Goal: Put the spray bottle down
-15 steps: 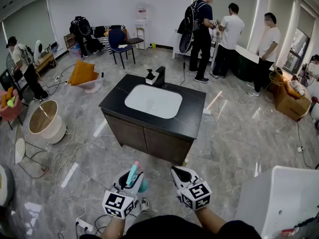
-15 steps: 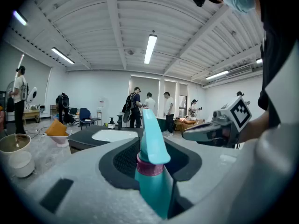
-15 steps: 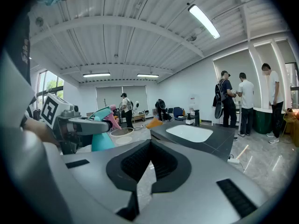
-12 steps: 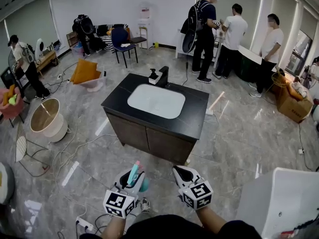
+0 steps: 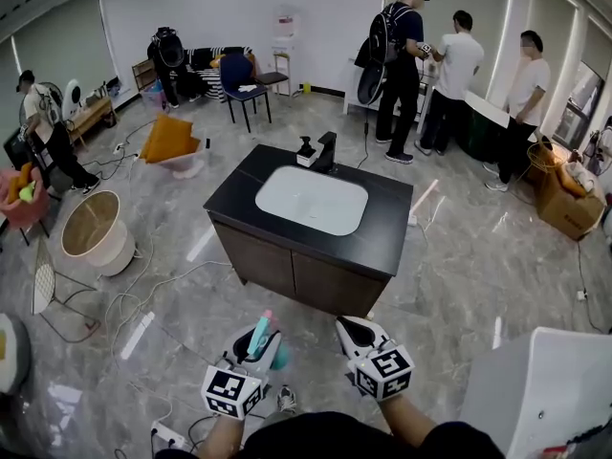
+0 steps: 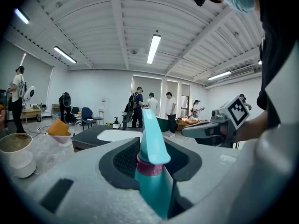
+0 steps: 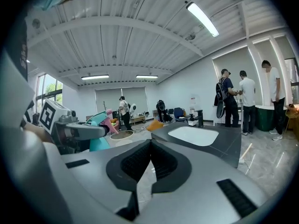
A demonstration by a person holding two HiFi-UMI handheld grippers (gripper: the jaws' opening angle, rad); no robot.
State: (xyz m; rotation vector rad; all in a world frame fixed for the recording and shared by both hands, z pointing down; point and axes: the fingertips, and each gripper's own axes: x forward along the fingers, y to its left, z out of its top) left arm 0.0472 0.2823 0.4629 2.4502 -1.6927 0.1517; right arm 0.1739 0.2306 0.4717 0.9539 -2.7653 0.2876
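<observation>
Teal spray bottle (image 6: 154,190), magenta collar (image 6: 150,168), aqua head (image 6: 152,132), in left hand-held gripper (image 5: 256,340)

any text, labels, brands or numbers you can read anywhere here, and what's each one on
No text can be read in any view.
Cubes on the left gripper and right gripper: black-and-white square patterns only, no letters or digits.
On the spray bottle: no label shows.
On the white dispenser at the back wall: a reddish patch, too small to read.
</observation>
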